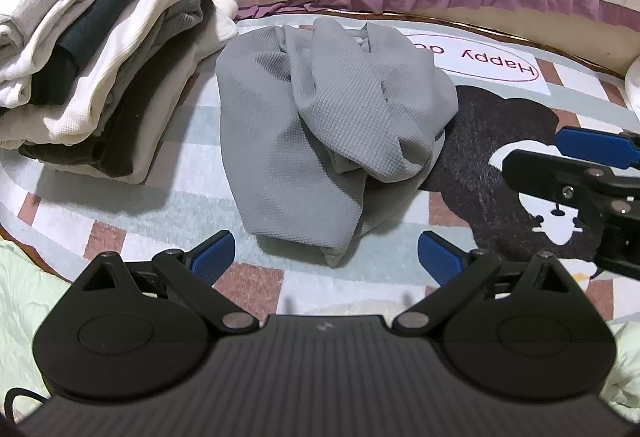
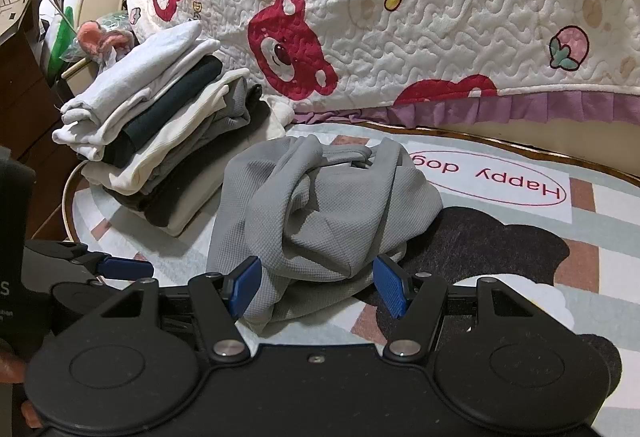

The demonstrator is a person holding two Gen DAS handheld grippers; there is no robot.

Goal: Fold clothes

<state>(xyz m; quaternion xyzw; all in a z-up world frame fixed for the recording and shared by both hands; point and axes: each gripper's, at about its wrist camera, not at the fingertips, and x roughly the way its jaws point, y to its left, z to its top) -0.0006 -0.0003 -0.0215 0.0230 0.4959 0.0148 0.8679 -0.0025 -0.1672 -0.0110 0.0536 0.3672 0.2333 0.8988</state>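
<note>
A crumpled grey waffle-knit garment lies in a heap on the patterned mat; it also shows in the right wrist view. My left gripper is open and empty, just short of the garment's near tip. My right gripper is open, its blue fingers on either side of the garment's near edge, not closed on it. The right gripper also shows at the right edge of the left wrist view.
A stack of folded white, dark and grey clothes stands left of the garment, also in the right wrist view. A quilted bear-print bedspread hangs behind. Pale green cloth lies at the near left.
</note>
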